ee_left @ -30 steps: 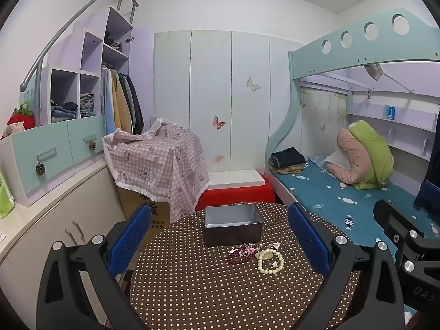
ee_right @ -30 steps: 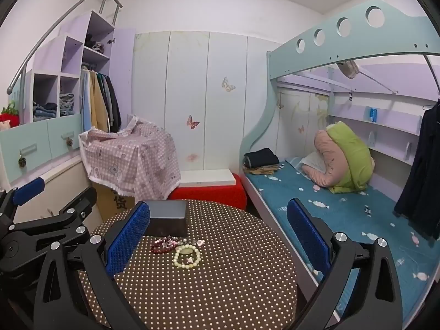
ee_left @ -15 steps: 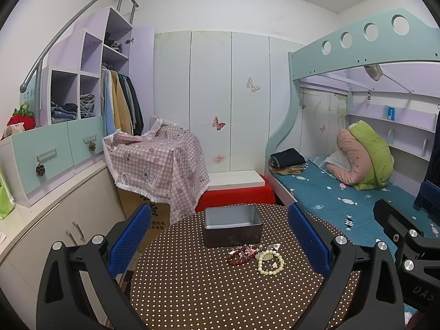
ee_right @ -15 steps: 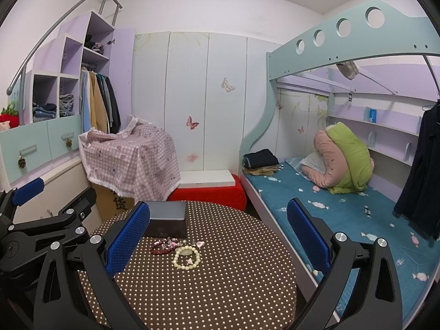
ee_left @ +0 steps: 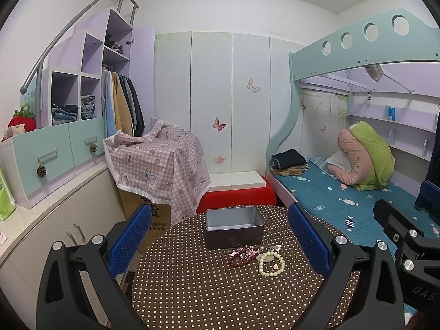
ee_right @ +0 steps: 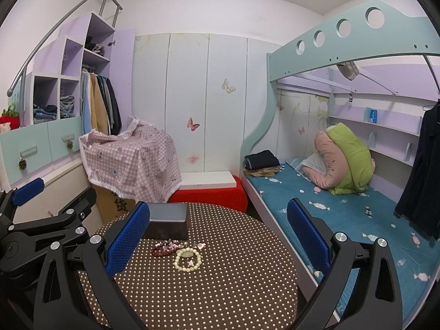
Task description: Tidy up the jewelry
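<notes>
Beside the bracelets on the table, a tin stands.

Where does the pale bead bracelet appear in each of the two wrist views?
Left wrist view: pale bead bracelet lies lower right of centre, on the dotted table.
Right wrist view: bracelet lies lower left of centre.
Shared landmark: the metal tin, just behind the jewelry.

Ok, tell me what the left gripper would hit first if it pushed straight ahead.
Probably the metal tin on the dotted table. The left gripper is open and centred on it; the bracelets lie slightly right. Depth is uncertain.
</notes>
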`<action>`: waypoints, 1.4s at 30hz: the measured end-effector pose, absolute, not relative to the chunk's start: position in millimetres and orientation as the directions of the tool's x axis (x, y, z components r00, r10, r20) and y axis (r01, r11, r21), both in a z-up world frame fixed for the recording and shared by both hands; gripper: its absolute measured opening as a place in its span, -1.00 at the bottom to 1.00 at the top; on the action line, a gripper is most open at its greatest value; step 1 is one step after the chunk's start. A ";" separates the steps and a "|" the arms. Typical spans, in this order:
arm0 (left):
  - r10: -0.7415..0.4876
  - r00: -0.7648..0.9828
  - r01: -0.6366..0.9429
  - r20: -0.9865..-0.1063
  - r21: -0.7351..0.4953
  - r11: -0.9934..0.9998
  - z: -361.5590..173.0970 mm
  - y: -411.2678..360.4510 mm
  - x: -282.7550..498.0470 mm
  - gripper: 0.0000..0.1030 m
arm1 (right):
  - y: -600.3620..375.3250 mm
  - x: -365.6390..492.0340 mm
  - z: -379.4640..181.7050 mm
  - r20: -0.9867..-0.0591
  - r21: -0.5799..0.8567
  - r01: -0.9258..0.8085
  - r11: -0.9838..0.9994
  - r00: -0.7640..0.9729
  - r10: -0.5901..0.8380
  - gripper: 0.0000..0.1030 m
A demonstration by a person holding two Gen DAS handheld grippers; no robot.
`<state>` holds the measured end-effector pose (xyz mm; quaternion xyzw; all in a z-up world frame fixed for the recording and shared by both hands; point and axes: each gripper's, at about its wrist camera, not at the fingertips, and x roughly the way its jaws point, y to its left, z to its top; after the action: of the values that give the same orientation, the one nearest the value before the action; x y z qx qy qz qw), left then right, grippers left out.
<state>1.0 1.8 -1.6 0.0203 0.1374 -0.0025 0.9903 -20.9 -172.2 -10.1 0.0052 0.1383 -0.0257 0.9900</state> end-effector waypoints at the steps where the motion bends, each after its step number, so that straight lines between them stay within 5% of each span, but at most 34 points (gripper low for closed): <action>1: 0.001 0.962 0.010 -0.272 0.039 0.999 -0.9 2.1 1.4 0.87 | -171.4 -20.4 -10.3 -0.272 0.003 0.052 0.999 0.961 -0.049 0.87; 16: 0.029 0.949 -0.004 -0.313 0.080 0.997 -13.5 7.7 36.0 0.87 | -169.6 18.2 -14.8 -0.306 0.009 0.037 0.999 0.951 -0.033 0.87; 27: 0.094 0.862 -0.069 -0.497 0.069 0.995 -78.7 53.0 107.9 0.87 | -191.4 91.8 -74.1 -0.475 0.000 0.050 0.999 0.879 -0.044 0.87; 39: -0.007 0.716 0.047 -0.698 0.037 0.998 -165.1 32.0 188.2 0.85 | -197.6 155.8 -161.4 -0.647 0.023 0.009 1.000 0.762 0.008 0.87; 42: -0.016 0.696 0.072 -0.717 0.048 0.996 -176.8 22.3 203.8 0.60 | -196.4 168.1 -176.2 -0.680 0.031 -0.006 0.999 0.733 0.026 0.87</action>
<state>203.8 22.3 -176.8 0.0362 0.3889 -0.0241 0.9203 168.1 -196.4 -176.2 0.0134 0.3656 0.0085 0.9306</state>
